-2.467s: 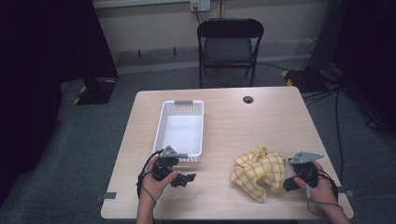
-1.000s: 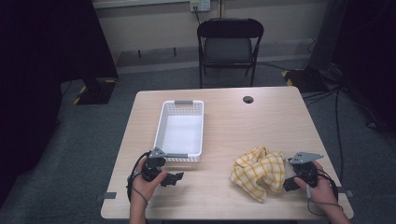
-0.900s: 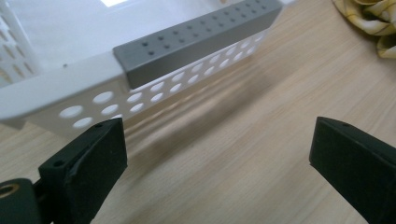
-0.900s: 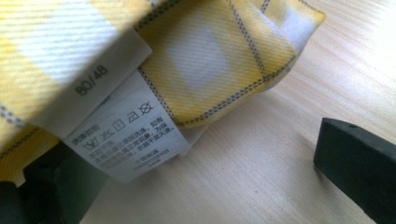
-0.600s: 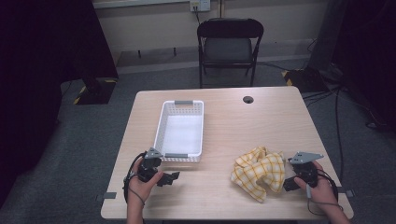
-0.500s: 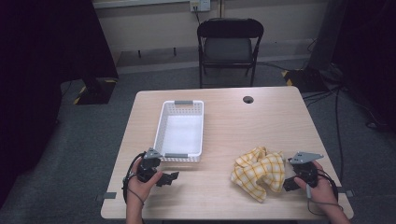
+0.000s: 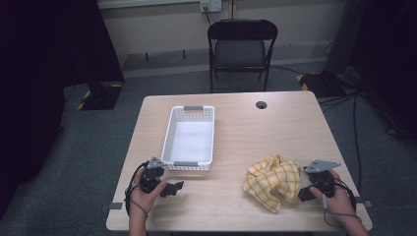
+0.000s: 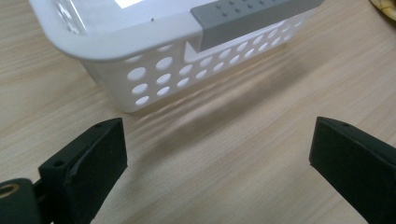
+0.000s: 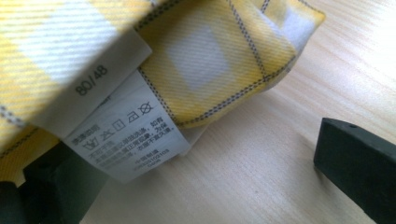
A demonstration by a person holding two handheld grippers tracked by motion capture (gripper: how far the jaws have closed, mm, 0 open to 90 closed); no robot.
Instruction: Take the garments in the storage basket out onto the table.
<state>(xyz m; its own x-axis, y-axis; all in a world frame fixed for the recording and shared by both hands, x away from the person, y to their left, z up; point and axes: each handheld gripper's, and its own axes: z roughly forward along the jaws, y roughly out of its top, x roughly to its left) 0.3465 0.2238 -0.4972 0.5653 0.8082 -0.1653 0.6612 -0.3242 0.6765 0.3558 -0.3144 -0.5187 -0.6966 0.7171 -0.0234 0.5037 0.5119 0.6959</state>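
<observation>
- Your left gripper point(image 7: 169, 188) rests on the table point(image 7: 295, 128) just below the basket's point(image 7: 190, 135) near end, jaws spread wide with nothing between them, likely waiting in reserve.
- The basket stands empty, probably the cloth's destination.
- The cloth point(image 7: 271, 180) lies crumpled right of it.
- Your right gripper point(image 7: 306, 192) sits at the cloth's right edge, jaws wide, one under a fold beside the label point(image 9: 126, 135), seemingly placed to pinch there.

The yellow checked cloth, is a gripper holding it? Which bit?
No, nothing is held. The right gripper is open beside the crumpled yellow checked cloth, its white care label lying over one jaw. The left gripper is open over bare table.
</observation>
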